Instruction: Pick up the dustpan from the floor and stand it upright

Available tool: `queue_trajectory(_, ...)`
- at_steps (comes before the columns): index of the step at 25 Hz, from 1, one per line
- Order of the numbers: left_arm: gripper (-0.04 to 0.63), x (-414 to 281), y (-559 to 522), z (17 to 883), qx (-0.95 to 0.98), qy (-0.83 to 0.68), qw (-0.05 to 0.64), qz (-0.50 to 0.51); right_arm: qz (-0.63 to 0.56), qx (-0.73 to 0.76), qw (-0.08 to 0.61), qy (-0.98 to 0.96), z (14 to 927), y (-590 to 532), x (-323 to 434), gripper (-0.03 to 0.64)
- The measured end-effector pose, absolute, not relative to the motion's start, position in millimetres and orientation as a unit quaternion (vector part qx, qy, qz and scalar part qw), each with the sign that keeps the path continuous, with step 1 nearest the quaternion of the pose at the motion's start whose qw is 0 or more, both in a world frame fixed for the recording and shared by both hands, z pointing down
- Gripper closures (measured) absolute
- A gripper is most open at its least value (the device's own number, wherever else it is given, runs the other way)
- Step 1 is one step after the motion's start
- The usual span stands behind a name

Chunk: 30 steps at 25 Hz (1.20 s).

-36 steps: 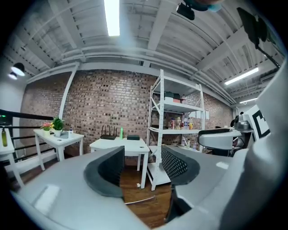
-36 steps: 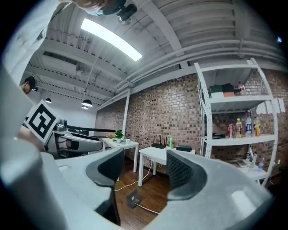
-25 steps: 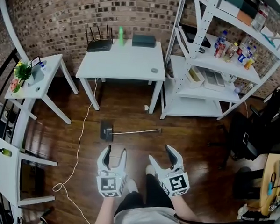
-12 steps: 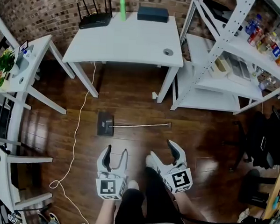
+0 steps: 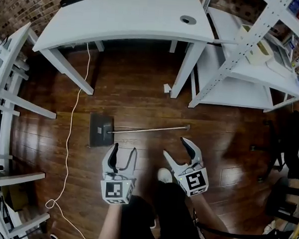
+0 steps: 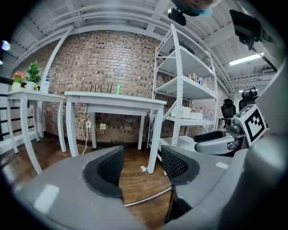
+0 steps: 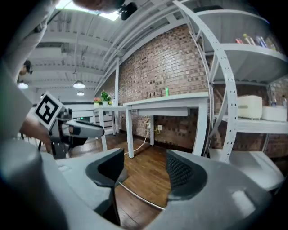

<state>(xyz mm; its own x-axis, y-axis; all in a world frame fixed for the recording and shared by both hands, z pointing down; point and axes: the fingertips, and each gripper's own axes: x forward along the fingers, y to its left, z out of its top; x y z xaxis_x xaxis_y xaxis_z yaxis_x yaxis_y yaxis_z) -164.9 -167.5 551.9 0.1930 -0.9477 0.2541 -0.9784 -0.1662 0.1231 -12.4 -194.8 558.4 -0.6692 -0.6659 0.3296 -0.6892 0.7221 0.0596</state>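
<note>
Left claw: its two jaws are standing spread apart and pinching nothing; in the left gripper view only bare boards and a stretch of the rod are showing through the gap.
Right claw: it is gaping just as wide and is empty too, with the same rod crossing low through its gap in the right gripper view.
Dustpan: it is lying flat on the floor, its dark pan just ahead of the left claw and a little to that claw's left; no pad is touching it.
Handle: this thin metal rod is running from the pan across the front of both claws and ending just beyond the right claw's tips.
White table: it is standing well ahead of both claws.
Shelf rack: it is standing ahead of the right claw, off to its right.
White cable: it is trailing over the boards to the left of the left claw.
Person's legs: they are showing behind and between the two claws.
</note>
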Motion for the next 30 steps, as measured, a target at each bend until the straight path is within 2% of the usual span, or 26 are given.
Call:
queue_trajectory(4,0.302,-159.3,-206.1,618.9,0.763,-0.632,0.123,0.057,0.012,0.353,0.173,-0.919,627.3,-221.7,-17.5,0.337)
queue_trajectory(13,0.295,-142.9,-263.9,720.3,0.796,-0.596,0.094,0.046,0.027,0.372,0.155,-0.915,749.6,-274.8,-0.3,0.337)
queue_trajectory(21,0.295,-142.1,-277.6,760.3,0.809,-0.578,0.082,0.062,0.070,0.401,0.145,-0.902,834.1,-281.7,24.0,0.337)
queue_trajectory(30,0.290,-124.7,-281.7,784.0,0.840,-0.529,0.061,0.106,0.114,0.444,0.193,-0.867,900.3,-260.3,92.4,0.337)
